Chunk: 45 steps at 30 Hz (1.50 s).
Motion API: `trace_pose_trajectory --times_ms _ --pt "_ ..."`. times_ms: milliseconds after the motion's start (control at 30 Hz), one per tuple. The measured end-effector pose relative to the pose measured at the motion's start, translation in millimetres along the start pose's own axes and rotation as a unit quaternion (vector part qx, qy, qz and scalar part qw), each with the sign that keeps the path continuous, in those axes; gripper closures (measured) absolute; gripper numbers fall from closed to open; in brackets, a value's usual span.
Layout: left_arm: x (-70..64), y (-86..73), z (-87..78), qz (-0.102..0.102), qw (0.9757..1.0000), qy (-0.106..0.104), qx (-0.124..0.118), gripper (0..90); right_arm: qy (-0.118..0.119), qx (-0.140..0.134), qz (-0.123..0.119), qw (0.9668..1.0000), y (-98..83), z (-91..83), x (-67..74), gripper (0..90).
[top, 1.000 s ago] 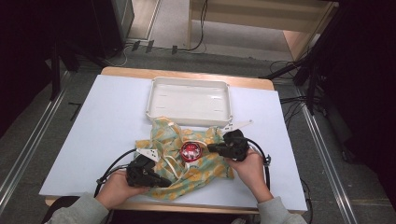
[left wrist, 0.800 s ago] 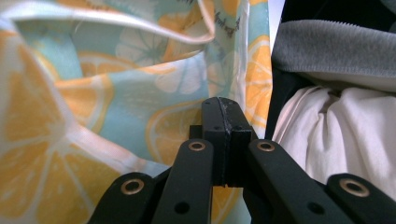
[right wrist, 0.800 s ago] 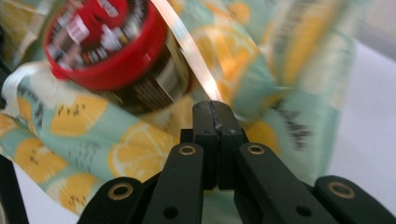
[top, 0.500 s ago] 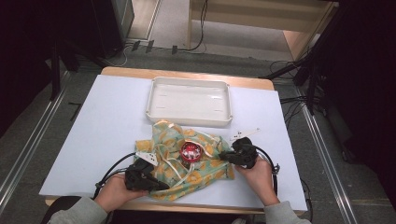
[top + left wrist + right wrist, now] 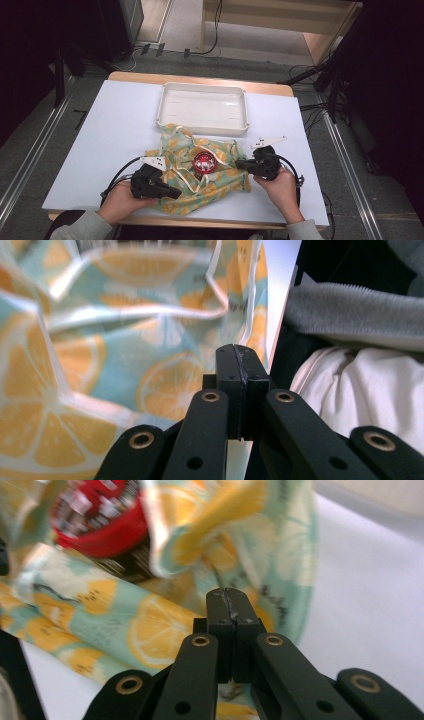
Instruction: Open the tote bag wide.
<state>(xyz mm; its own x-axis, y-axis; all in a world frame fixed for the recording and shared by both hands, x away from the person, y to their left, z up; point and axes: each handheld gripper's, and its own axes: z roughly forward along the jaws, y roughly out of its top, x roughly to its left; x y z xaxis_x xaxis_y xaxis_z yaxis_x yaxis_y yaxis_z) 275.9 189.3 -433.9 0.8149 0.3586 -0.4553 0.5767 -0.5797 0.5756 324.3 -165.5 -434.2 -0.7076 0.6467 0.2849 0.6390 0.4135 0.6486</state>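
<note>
A lemon-print cloth bag (image 5: 202, 172) is spread on the desk (image 5: 115, 130) close to its near edge, roughly midway between the left and right edges, with its far end touching or overlapping the near rim of a white tray (image 5: 202, 106) that stands toward the far edge. A red round tin (image 5: 204, 163) is seen in the middle of the bag, partly wrapped by the fabric, with a pale drawstring looped beside it.

The left gripper (image 5: 172, 191) is held at the bag's near left part and the right gripper (image 5: 239, 163) at its right edge. On both, the jaws are seen pressed together in the gripper views; whether a fold of fabric is pinched between them cannot be told, though cloth lies directly at each tip.

As a judgement, the work is partway: the tin is already nested in the bag, but the mouth is not yet drawn shut, and the tray holds nothing.
</note>
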Motion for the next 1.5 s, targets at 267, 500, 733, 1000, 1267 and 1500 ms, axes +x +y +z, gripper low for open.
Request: trace_pose_trajectory --times_ms 267,500,733,1000,1267,1500 --pt "8.8 32.9 -21.2 0.004 0.9991 0.013 -0.039 90.0 0.021 -0.009 -0.024 0.9994 18.3 6.6 16.6 90.0" --pt "29.7 58.5 -25.3 -0.018 0.9977 0.022 -0.062 90.0 0.033 -0.005 -0.019 0.9993 27.7 24.9 15.4 90.0" --pt "41.8 66.3 -22.4 -0.029 0.9965 0.029 -0.072 90.0 0.042 0.019 -0.031 0.9985 20.9 37.4 22.5 90.0" --pt "44.3 65.0 -19.9 -0.026 0.9962 0.036 -0.074 90.0 0.051 0.040 -0.041 0.9970 -0.5 37.0 30.6 90.0" --pt "47.9 63.0 -16.8 -0.029 0.9963 0.038 -0.072 90.0 0.059 0.044 -0.042 0.9964 -21.3 32.4 37.2 90.0" --pt "55.2 58.3 -11.3 -0.038 0.9961 0.042 -0.067 90.0 0.061 0.044 -0.053 0.9958 -33.7 30.0 42.9 90.0"
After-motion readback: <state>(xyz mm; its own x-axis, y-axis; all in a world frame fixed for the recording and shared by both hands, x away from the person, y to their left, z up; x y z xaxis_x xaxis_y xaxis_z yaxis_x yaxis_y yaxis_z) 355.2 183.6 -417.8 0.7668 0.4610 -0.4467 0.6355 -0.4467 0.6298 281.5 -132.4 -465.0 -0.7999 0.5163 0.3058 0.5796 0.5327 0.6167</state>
